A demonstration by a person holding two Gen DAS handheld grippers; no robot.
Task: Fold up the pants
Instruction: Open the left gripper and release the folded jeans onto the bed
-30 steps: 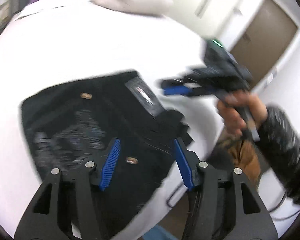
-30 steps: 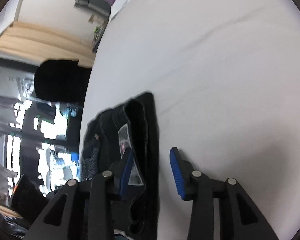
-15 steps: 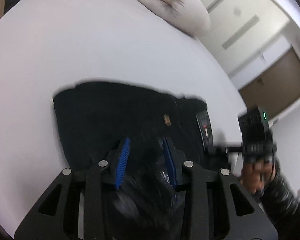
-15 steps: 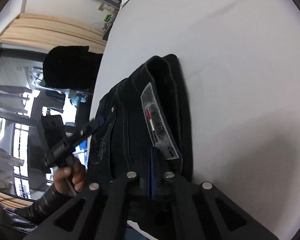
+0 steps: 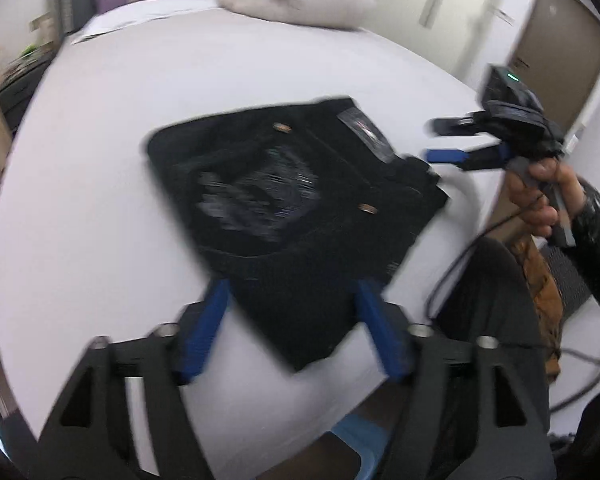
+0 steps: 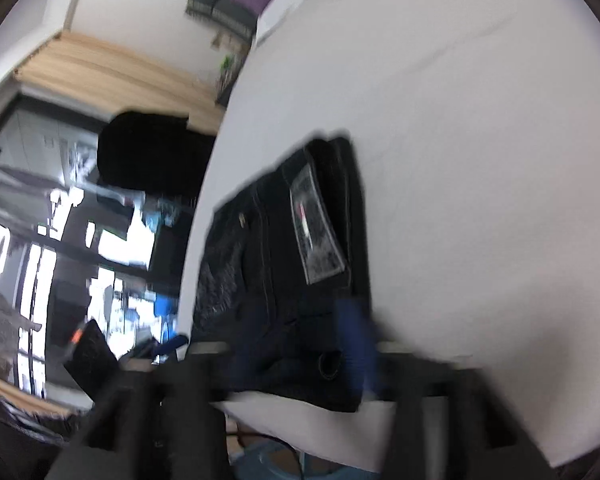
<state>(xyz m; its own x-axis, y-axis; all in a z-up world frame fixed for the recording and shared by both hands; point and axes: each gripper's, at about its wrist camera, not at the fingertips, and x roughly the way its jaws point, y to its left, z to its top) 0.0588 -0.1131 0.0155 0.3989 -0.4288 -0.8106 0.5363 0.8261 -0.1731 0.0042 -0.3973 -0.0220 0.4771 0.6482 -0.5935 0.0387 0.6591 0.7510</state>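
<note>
One pants (image 5: 296, 216), black, folded compact on bed (image 5: 140, 92); two grippers, left (image 5: 292, 316), right (image 5: 446, 142), jaws opening, nothing gripped.

My left claw (image 5: 292, 320): black frame, blue ribbed pads, silver screws. Right claw (image 5: 444, 140) same build, green LED. Shiny black sleeve (image 5: 596, 232).

The black pants (image 5: 300, 216) lie folded into a compact, roughly rectangular bundle on the white bed (image 5: 120, 200), just ahead of my left hand-held gripper (image 5: 292, 328), their near corner reaching between its blue pads. The waistband side, with a grey rectangular label (image 6: 316, 224) and two small metal rivets, faces up and lies in front of my right hand-held gripper (image 6: 300, 344).
</note>
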